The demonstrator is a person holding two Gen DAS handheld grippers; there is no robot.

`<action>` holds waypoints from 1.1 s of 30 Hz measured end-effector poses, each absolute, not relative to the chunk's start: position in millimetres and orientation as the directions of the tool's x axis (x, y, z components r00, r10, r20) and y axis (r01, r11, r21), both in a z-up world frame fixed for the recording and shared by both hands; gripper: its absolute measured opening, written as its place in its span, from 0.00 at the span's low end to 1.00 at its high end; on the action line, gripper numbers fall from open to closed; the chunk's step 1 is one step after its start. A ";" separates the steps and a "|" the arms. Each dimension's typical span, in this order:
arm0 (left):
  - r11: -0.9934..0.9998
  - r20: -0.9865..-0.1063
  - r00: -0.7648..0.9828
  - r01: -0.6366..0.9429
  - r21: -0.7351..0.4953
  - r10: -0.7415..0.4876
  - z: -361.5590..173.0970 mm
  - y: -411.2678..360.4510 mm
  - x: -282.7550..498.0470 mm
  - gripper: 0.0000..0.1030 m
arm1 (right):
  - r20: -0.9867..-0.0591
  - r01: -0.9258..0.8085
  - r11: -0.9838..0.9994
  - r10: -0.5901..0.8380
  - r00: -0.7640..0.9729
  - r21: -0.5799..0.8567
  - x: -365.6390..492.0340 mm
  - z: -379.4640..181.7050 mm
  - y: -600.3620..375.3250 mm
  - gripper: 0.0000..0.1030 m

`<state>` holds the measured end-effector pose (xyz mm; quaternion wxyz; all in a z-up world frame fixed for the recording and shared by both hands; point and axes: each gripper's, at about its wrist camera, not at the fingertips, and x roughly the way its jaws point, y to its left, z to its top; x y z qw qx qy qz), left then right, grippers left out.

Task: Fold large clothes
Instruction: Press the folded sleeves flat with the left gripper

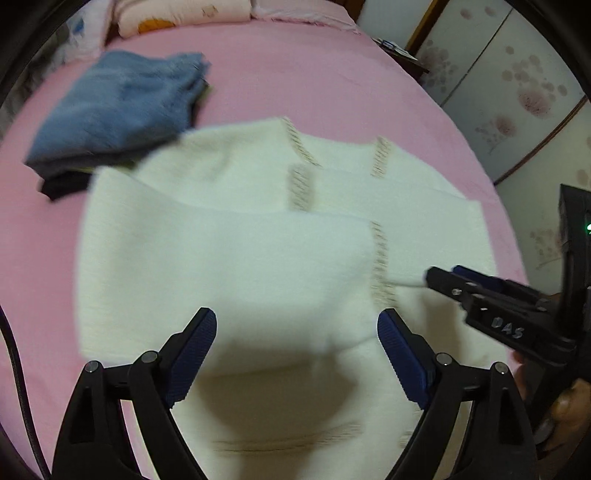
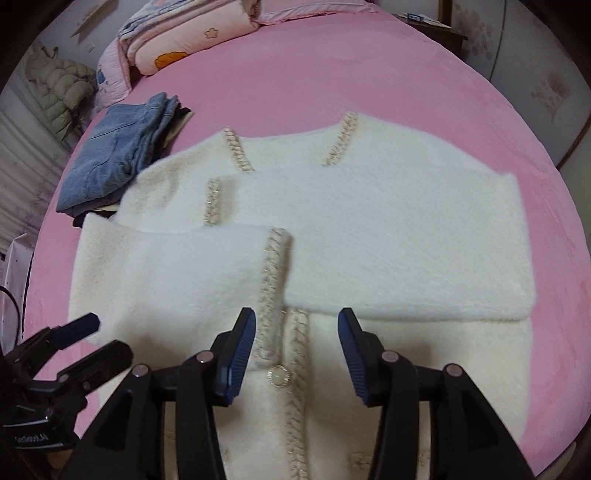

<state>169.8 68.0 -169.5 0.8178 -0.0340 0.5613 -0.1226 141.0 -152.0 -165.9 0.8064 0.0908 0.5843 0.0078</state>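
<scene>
A white fuzzy jacket (image 2: 369,229) with beaded braid trim lies flat on the pink bed, both sleeves folded across its chest. It also shows in the left wrist view (image 1: 229,258), blurred. My left gripper (image 1: 297,321) is open and empty, hovering over the jacket's left lower part. My right gripper (image 2: 297,319) is open and empty above the front trim and a round button (image 2: 279,376). The right gripper also shows in the left wrist view (image 1: 443,277), and the left gripper in the right wrist view (image 2: 107,332), beside the jacket's left edge.
A stack of folded clothes with blue jeans on top (image 2: 118,155) (image 1: 118,107) lies left of the jacket. Pink quilts and pillows (image 2: 177,40) sit at the head of the bed (image 2: 332,74). A dark nightstand (image 2: 436,33) and floral wardrobe doors (image 1: 517,92) stand at right.
</scene>
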 end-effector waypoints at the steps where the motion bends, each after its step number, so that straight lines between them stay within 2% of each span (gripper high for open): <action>1: 0.977 -0.910 0.365 0.156 -0.148 -0.196 -165.5 77.8 169.4 0.86 | -0.939 0.079 0.985 0.120 0.323 0.153 142.1 -163.4 -147.1 0.45; 5: 0.993 -0.909 0.407 0.099 -0.059 -0.095 -158.0 123.8 171.5 0.86 | -0.933 0.023 0.991 0.119 0.339 0.135 146.5 -157.9 -129.2 0.46; 11: 1.000 -0.924 0.381 -0.027 0.012 0.021 -180.6 190.1 194.6 0.86 | -0.940 0.017 0.988 0.143 0.310 0.156 155.4 -173.7 -125.0 0.48; 20: 0.984 -0.942 0.325 -0.124 -0.129 -0.082 -233.0 243.5 229.5 0.86 | -0.951 0.100 0.974 0.174 0.255 0.205 171.5 -225.8 -150.5 0.48; 25: 0.986 -0.943 0.318 -0.099 -0.131 -0.093 -239.8 236.4 234.0 0.86 | -0.936 0.123 0.955 0.229 0.268 0.269 182.7 -239.9 -156.9 0.48; 31: 0.993 -0.949 0.304 -0.058 -0.102 -0.080 -245.5 221.4 238.1 0.86 | -0.927 0.096 0.959 0.228 0.298 0.267 203.4 -252.0 -149.1 0.50; 32: 0.993 -0.950 0.301 -0.057 -0.100 -0.078 -246.6 219.9 238.7 0.86 | -0.926 0.087 0.960 0.228 0.300 0.264 204.8 -253.1 -147.4 0.50; 33: 0.994 -0.951 0.299 -0.059 -0.096 -0.075 -247.2 218.2 239.2 0.86 | -0.923 0.062 0.961 0.239 0.303 0.269 206.2 -252.4 -144.3 0.40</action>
